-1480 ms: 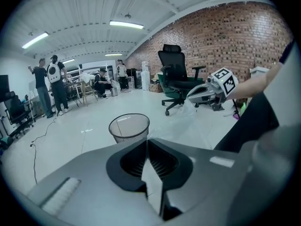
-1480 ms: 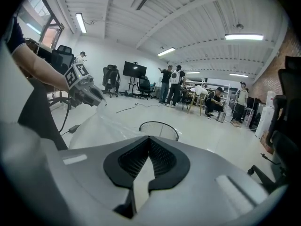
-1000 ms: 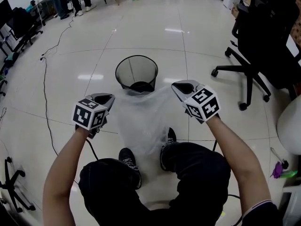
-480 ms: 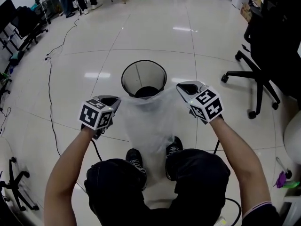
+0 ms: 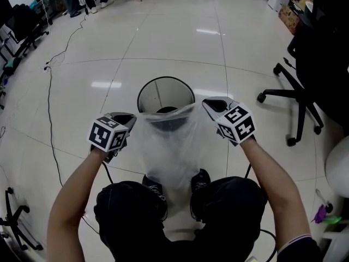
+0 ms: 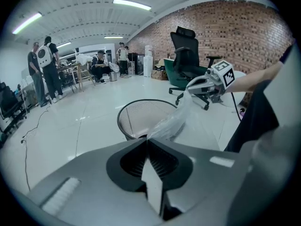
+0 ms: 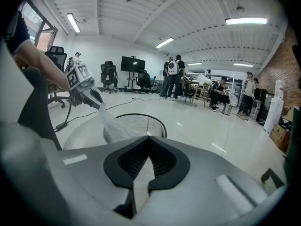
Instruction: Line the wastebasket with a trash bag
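A black wire-mesh wastebasket (image 5: pixel 158 94) stands upright on the glossy floor, just ahead of the person's feet. A clear plastic trash bag (image 5: pixel 169 143) hangs stretched between the two grippers, and its top edge lies across the basket's near rim. My left gripper (image 5: pixel 131 119) is shut on the bag's left edge and my right gripper (image 5: pixel 210 103) is shut on its right edge. From the left gripper view, the bag (image 6: pixel 178 119) runs from the shut jaws over the wastebasket (image 6: pixel 136 121) to the other gripper (image 6: pixel 207 84). The right gripper view mirrors this, with the bag (image 7: pixel 113 124), the wastebasket (image 7: pixel 148 124) and the left gripper (image 7: pixel 87 92).
A black office chair (image 5: pixel 305 86) stands on castors at the right. A cable (image 5: pixel 52 108) snakes over the floor at the left, and another chair base (image 5: pixel 16 228) shows at lower left. People stand at desks (image 6: pixel 42 65) far back. The person's shoes (image 5: pixel 199 179) sit under the bag.
Both grippers have carried the bag forward and a little down towards the wastebasket. The bag's top edge now overlaps the near rim instead of hanging short of it.
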Demonstrator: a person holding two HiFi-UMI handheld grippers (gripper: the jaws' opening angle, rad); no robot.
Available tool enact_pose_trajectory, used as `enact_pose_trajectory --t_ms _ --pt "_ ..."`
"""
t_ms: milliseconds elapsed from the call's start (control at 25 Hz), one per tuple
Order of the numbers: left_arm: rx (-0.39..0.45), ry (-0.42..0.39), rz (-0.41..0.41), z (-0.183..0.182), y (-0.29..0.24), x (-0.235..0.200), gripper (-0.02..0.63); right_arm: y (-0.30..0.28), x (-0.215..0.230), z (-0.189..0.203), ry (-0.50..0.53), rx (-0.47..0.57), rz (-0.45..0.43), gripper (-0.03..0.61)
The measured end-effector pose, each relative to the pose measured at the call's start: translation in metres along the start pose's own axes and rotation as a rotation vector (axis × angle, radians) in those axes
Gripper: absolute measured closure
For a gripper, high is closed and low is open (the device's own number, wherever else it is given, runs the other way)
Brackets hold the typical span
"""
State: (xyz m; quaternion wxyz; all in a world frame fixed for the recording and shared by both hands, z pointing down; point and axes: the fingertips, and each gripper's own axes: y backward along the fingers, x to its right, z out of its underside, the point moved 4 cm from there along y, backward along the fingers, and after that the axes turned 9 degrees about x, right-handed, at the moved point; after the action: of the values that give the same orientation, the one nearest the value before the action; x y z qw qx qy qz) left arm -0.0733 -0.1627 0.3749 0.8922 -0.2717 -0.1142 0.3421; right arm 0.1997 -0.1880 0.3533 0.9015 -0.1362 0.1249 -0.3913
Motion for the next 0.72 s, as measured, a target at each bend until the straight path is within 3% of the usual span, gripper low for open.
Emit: enact_pose_trajectory --t_ms 720 --pt "0.027 0.055 -0.071 -0.035 -0.06 -0.08 0.603 -0.083 0.063 -0.005 -0.032 -0.028 0.028 0.577"
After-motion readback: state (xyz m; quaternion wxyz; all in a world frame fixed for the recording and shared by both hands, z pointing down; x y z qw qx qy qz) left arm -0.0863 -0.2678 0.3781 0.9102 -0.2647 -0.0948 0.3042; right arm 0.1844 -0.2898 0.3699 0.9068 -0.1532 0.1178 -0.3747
